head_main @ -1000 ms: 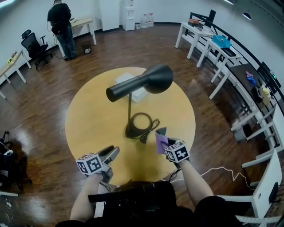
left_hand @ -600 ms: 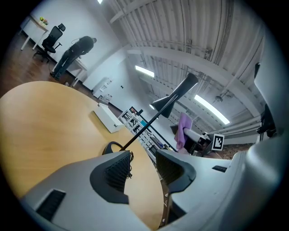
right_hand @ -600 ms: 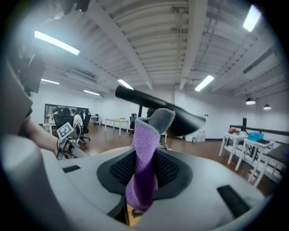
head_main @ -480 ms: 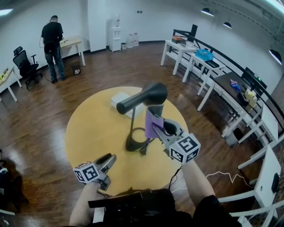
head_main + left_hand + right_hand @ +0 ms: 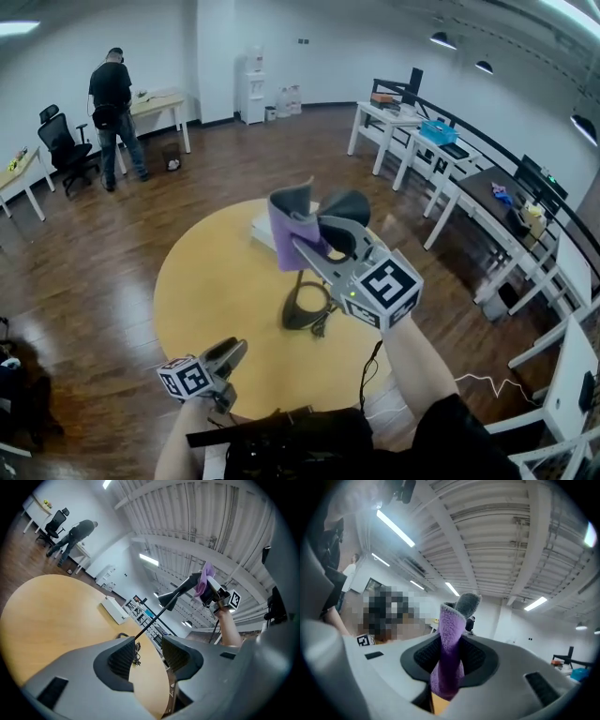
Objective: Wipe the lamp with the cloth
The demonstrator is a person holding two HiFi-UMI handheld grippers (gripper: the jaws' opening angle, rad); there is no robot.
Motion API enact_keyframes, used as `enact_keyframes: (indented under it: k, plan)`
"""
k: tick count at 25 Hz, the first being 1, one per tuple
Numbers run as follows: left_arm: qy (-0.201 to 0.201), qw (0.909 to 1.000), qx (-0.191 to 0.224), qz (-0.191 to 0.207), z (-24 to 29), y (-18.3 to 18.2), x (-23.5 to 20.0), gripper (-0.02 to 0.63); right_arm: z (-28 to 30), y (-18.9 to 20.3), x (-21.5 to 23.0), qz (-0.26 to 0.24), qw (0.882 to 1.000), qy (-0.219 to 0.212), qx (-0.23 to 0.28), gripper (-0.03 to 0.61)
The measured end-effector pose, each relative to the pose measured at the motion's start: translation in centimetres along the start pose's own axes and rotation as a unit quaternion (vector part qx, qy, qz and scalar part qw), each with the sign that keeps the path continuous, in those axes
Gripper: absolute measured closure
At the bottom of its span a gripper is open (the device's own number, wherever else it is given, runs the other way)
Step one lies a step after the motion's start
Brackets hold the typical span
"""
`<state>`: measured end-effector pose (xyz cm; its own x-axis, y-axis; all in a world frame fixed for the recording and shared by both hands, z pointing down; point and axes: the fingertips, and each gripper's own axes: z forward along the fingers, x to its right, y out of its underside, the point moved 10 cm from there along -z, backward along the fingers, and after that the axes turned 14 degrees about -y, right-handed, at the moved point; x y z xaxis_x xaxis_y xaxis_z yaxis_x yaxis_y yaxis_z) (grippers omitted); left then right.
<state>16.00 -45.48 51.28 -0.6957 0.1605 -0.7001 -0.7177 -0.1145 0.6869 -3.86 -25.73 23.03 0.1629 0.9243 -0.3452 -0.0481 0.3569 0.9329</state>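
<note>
While the right gripper (image 5: 312, 249), clamped on the cloth (image 5: 289, 228), hangs just beside the lamp (image 5: 349, 208), wiping appears not yet begun; left gripper (image 5: 232, 352), jaws apart and empty, well below the lamp.

Dark polished wood floor (image 5: 216, 159) throughout; walls (image 5: 216, 47) white. Round yellow table (image 5: 206, 291) at centre. White desks (image 5: 412, 127) line the right side. Far left: black office chair (image 5: 61, 145), a person (image 5: 114, 103) standing at a light desk (image 5: 159, 101). Ceiling lights (image 5: 445, 39) lit.
</note>
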Motion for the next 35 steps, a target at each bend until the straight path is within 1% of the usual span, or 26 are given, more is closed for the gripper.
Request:
enact_keyframes:
  k: [1,2,3,4,5,7,8,9,10,11,13,15,17,20,24,27,30,33,35]
  plan:
    - [-0.002,1.0,0.0,-0.003,-0.3,0.2,-0.2,0.437,0.7,0.0,-0.6,-0.017,1.0,0.007,-0.022,0.477]
    - [-0.004,1.0,-0.001,-0.006,-0.6,0.3,-0.3,0.437,1.3,0.1,-1.3,-0.044,0.997,0.024,-0.054,0.476]
    - [-0.006,0.9999,-0.001,-0.01,-0.8,0.4,-0.5,0.437,2.1,0.2,-2.0,-0.083,0.991,0.048,-0.091,0.477]
    - [-0.007,0.9999,-0.001,-0.013,-0.8,0.6,-0.5,0.437,2.8,0.3,-2.5,-0.138,0.979,0.073,-0.131,0.474]
    - [-0.008,0.9999,-0.001,-0.014,-0.8,0.7,-0.3,0.437,3.5,0.5,-3.0,-0.202,0.96,0.093,-0.168,0.474]
    - [-0.009,0.9999,0.0,-0.011,-0.5,1.1,0.3,0.437,4.8,0.8,-3.8,-0.317,0.913,0.114,-0.232,0.474]
    - [-0.011,0.9999,0.004,-0.009,-0.3,1.3,0.6,0.437,5.3,1.1,-4.1,-0.361,0.889,0.114,-0.258,0.474]
    - [-0.013,0.9998,0.01,-0.009,0.0,1.4,0.8,0.437,5.8,1.4,-4.3,-0.394,0.87,0.11,-0.276,0.474]
    - [-0.016,0.9997,0.017,-0.011,0.2,1.5,0.8,0.437,6.2,1.9,-4.4,-0.417,0.856,0.099,-0.289,0.476]
    - [-0.019,0.9994,0.025,-0.018,0.3,1.8,0.8,0.437,6.5,2.3,-4.6,-0.432,0.848,0.085,-0.296,0.476]
    - [-0.027,0.9983,0.04,-0.033,0.3,2.3,0.9,0.437,6.9,3.1,-4.9,-0.452,0.838,0.054,-0.3,0.476]
    - [-0.033,0.9975,0.052,-0.036,0.2,2.2,1.6,0.437,6.8,3.2,-4.9,-0.465,0.835,0.034,-0.292,0.476]
    - [-0.039,0.9968,0.061,-0.034,0.3,2.2,2.3,0.437,6.3,3.2,-4.7,-0.469,0.837,0.019,-0.28,0.476]
    - [-0.045,0.9954,0.071,-0.046,-0.2,2.8,2.5,0.437,5.0,3.9,-5.0,-0.462,0.847,-0.006,-0.263,0.476]
    - [-0.054,0.9944,0.08,-0.042,-0.8,2.6,2.7,0.437,3.9,4.6,-5.4,-0.452,0.86,-0.019,-0.236,0.476]
    - [-0.051,0.995,0.073,-0.044,-1.2,2.8,2.9,0.437,2.3,4.3,-5.2,-0.437,0.874,-0.006,-0.215,0.476]
    - [-0.046,0.996,0.069,-0.034,-2.3,1.7,2.5,0.437,2.1,3.1,-4.8,-0.422,0.882,0.023,-0.206,0.476]
    - [-0.043,0.9966,0.065,-0.025,-3.0,1.0,2.1,0.437,2.8,2.1,-4.0,-0.391,0.898,0.021,-0.201,0.476]
    - [-0.038,0.9967,0.066,-0.028,-3.0,1.2,2.0,0.437,3.1,1.7,-3.7,-0.376,0.905,0.018,-0.197,0.476]
